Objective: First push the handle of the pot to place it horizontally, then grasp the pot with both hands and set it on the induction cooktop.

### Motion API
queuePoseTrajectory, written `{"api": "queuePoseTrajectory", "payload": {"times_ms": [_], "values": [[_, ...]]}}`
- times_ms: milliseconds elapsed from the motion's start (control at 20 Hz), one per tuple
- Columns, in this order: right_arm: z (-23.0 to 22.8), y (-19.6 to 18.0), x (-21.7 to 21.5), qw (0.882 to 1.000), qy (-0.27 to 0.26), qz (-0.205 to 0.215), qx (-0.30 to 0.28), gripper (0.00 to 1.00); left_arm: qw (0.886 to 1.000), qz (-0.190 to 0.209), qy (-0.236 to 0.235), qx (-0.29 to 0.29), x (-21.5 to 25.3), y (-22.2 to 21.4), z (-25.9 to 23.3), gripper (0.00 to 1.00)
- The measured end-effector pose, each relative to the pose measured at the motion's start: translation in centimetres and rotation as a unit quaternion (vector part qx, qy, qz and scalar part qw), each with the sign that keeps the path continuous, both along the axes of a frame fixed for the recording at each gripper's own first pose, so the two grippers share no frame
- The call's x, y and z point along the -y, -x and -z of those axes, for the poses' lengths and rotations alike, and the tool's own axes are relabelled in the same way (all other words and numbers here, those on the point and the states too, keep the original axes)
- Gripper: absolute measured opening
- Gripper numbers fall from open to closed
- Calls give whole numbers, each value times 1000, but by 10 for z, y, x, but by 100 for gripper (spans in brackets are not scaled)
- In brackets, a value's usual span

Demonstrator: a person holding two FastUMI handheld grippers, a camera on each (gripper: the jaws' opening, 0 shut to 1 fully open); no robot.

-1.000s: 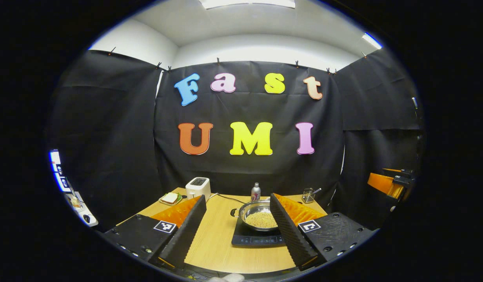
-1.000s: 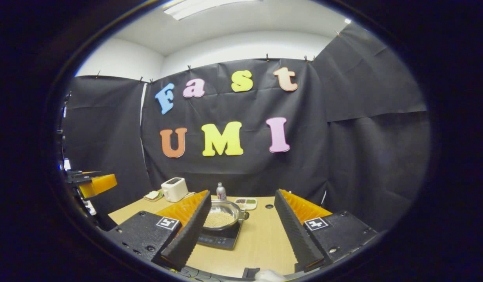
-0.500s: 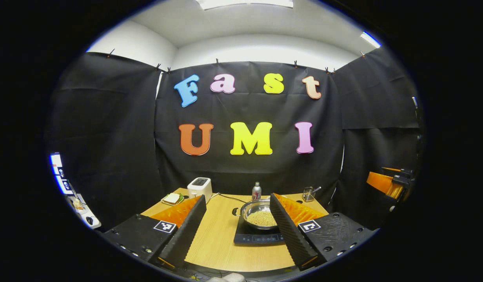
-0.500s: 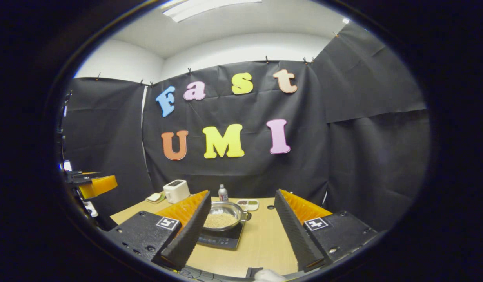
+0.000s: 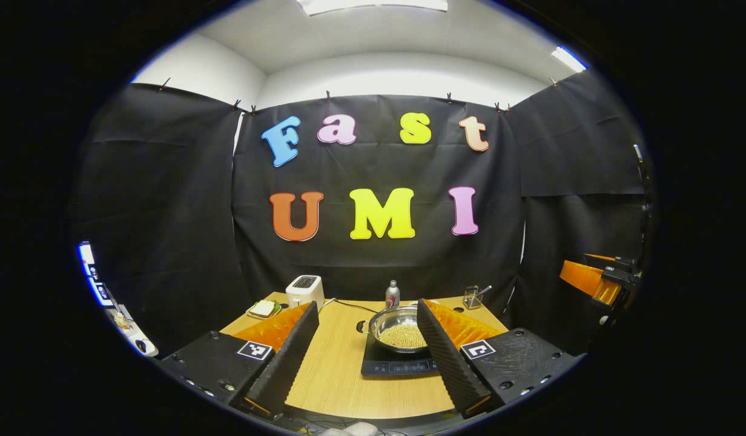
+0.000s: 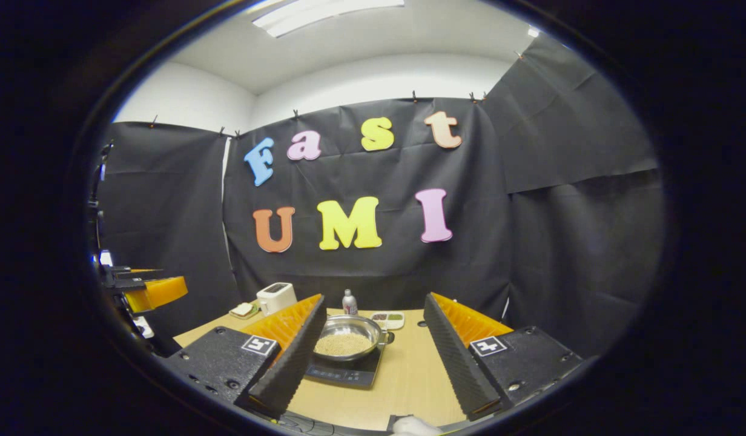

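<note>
A steel pot (image 5: 395, 330) full of small tan grains sits on the black induction cooktop (image 5: 397, 366) on the wooden table; its two side handles point left and right. In the right gripper view the pot (image 6: 347, 338) rests on the cooktop (image 6: 347, 373) just past my left finger. My left gripper (image 5: 367, 351) hangs open near the table's front edge, well short of the pot, nothing between its fingers. Open too, my right gripper (image 6: 373, 351) holds nothing. The other gripper shows far off at each view's side: the right gripper (image 5: 594, 280) and the left gripper (image 6: 149, 289).
A white toaster (image 5: 305, 290) and a plate with a sandwich (image 5: 263, 309) stand at the back left. A small bottle (image 5: 392, 295) is behind the pot, a wire holder with a utensil (image 5: 473, 296) at the back right, and a white divided dish (image 6: 387, 319) near the bottle.
Both grippers have drawn back a little from the table and tilted, so the pot and cooktop look slightly smaller and shifted. Pot stays on the cooktop; both grippers stay open.
</note>
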State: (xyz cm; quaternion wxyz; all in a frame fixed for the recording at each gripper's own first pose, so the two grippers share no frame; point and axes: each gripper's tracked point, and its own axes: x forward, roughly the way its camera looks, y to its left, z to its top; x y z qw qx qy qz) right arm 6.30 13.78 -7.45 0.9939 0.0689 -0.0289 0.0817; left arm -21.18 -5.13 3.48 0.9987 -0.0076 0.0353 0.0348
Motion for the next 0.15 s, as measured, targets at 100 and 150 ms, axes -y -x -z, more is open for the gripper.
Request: {"api": "queuePoseTrajectory", "payload": {"times_ms": [100, 150], "values": [[-3, -3, -5, 1000, -4, -5, 1, 100, 1000, 2, 4, 0, -3, -3, 0, 97], [-4, -5, -6, 1000, -4, -6, 1, 100, 1000, 1, 4, 2, -5, -6, -2, 89]]}}
